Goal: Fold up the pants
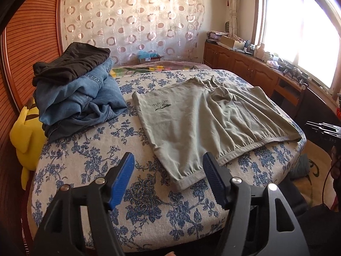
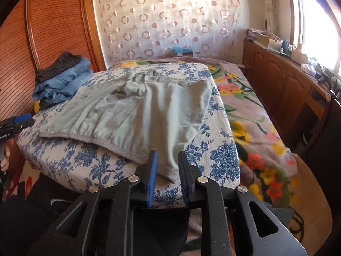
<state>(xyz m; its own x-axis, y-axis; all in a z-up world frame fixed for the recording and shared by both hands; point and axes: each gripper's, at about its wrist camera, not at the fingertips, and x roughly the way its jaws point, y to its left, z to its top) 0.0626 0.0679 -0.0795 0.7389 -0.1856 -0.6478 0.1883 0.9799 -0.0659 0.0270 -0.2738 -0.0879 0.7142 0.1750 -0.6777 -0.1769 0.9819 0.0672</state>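
Pants (image 1: 191,123) grey-green, folded, flat on floral bedspread (image 1: 85,160)

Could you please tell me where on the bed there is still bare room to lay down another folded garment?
Bare floral sheet lies between the jeans pile and the grey-green pants, toward the near edge. The far left corner is crowded.
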